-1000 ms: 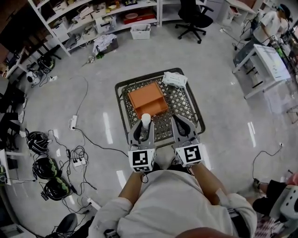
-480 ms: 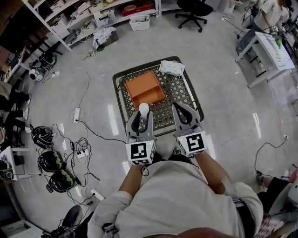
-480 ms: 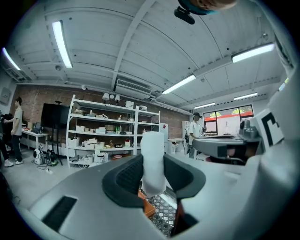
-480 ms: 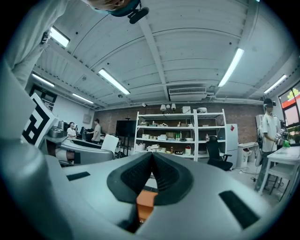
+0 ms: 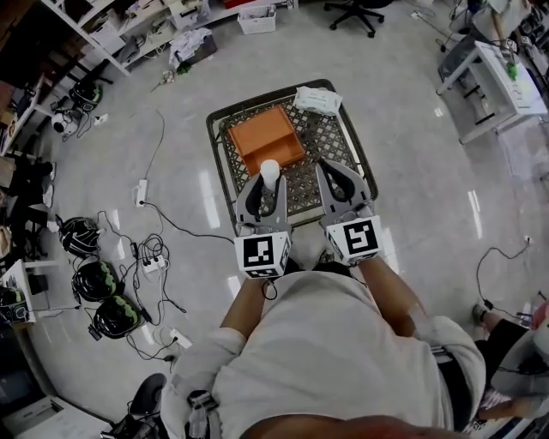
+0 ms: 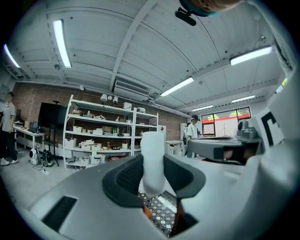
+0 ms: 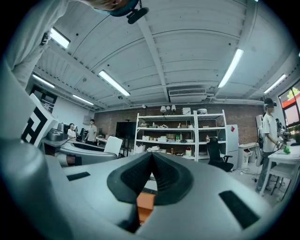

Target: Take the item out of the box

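An orange box (image 5: 266, 137) lies open on a black mesh table (image 5: 339, 159). My left gripper (image 5: 266, 178) is held above the table's near part, shut on a white cylindrical item (image 5: 269, 171). In the left gripper view the white item (image 6: 153, 161) stands upright between the dark pads (image 6: 129, 176), level with the room's shelves. My right gripper (image 5: 337, 171) hovers beside it, shut with nothing between its jaws. In the right gripper view the right gripper (image 7: 152, 161) has its pads pressed together, and a bit of the orange box (image 7: 144, 202) shows below them.
A white packet (image 5: 318, 100) lies on the table's far right corner. Cables, a power strip (image 5: 140, 193) and dark helmets (image 5: 93, 279) crowd the floor at left. Shelving (image 5: 129, 26) runs along the back. A white desk (image 5: 506, 77) stands at right.
Both grippers have risen slightly above the table, the white item still held in the left one. The view has drifted, so the table sits a little higher in the frame.
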{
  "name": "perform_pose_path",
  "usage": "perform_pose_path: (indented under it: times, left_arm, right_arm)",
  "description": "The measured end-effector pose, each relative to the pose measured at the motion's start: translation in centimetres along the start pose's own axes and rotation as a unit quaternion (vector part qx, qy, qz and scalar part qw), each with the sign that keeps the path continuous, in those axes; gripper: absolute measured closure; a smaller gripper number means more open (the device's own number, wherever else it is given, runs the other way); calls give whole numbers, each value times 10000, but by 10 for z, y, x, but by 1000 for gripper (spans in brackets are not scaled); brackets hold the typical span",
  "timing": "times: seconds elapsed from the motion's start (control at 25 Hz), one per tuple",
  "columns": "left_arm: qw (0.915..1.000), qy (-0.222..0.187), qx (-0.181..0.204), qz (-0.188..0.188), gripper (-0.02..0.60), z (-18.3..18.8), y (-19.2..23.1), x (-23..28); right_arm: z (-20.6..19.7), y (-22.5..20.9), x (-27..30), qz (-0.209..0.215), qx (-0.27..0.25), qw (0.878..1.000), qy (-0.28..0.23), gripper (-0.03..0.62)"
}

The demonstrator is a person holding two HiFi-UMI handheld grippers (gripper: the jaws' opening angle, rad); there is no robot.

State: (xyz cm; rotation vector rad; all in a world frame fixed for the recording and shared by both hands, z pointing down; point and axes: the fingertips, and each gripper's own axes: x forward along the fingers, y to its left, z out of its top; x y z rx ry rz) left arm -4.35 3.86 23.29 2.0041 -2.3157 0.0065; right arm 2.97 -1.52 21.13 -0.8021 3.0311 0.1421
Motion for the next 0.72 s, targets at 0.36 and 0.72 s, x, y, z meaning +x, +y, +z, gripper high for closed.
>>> perform_pose_path:
  times: [0.36, 0.72]
  left_arm:
    - [9999, -3, 93, -55, 445, -1, 1, 1]
    - [9999, -22, 75, -101, 445, -1, -8, 9]
  right_arm:
    - [2, -6, 5, -88, 17, 9999, -70, 591]
    - [1, -17, 4, -133, 48, 9998, -102, 591]
